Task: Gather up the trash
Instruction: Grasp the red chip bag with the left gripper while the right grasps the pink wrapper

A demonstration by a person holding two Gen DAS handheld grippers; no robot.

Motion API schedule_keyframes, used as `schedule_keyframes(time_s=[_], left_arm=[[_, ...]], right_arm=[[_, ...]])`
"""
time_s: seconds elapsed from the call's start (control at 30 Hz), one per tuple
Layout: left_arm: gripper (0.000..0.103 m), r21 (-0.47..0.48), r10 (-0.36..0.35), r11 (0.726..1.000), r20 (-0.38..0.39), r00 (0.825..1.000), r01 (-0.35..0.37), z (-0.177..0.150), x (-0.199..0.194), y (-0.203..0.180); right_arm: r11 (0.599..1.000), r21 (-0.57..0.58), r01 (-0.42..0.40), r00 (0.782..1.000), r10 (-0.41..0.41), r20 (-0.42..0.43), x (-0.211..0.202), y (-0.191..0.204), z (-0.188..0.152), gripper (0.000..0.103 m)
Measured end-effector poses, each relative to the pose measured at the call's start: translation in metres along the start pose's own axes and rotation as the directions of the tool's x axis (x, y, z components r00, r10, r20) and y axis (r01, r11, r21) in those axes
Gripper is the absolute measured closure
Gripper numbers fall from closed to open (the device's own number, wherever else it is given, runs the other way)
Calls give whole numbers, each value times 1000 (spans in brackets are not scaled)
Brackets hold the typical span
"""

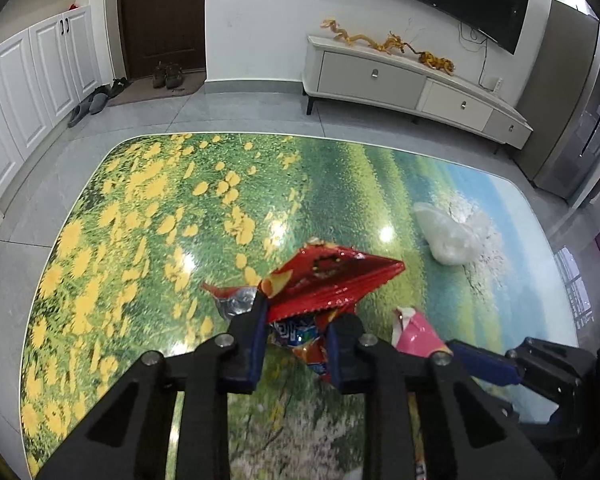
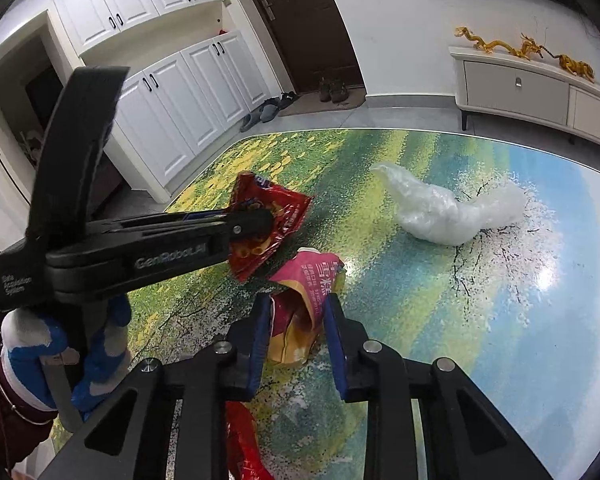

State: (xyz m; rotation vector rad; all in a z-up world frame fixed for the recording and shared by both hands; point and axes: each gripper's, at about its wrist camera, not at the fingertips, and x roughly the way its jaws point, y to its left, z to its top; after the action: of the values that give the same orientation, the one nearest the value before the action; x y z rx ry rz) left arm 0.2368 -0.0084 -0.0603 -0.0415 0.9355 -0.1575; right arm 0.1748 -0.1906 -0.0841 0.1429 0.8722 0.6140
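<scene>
Blue-padded left tongs (image 1: pixel 296 332) clamp a red snack bag (image 1: pixel 332 280) just above the flower-print table (image 1: pixel 140 208). Beside them, the right tongs (image 2: pixel 296 320) pinch a pink wrapper (image 2: pixel 308 280) (mouth gaping). A crumpled clear plastic bag (image 2: pixel 440 212) lies apart.

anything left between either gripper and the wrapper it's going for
No. The left gripper fingers already pinch the red snack bag, and the right gripper fingers pinch the pink wrapper. The clear plastic bag lies apart, farther across the table.
</scene>
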Motion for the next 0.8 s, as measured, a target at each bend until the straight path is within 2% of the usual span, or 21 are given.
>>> schedule_keyframes(time_s=[0.13,0.53,0.8], left_arm=[[80,-10,-6,1000,21,1000,7,-5,-17,3],[80,-28,-4,1000,76,997,6,-28,-69,13],[80,-39,-5,999,114,993,10,-48,-100,15]], right_arm=[[1000,17,5,1000,-6,8,-7,-1,-3,82],[998,58,14,999,-16,36,-30,6,-10,85],[996,86,-18,995,9,103,-66,17,-20,85]])
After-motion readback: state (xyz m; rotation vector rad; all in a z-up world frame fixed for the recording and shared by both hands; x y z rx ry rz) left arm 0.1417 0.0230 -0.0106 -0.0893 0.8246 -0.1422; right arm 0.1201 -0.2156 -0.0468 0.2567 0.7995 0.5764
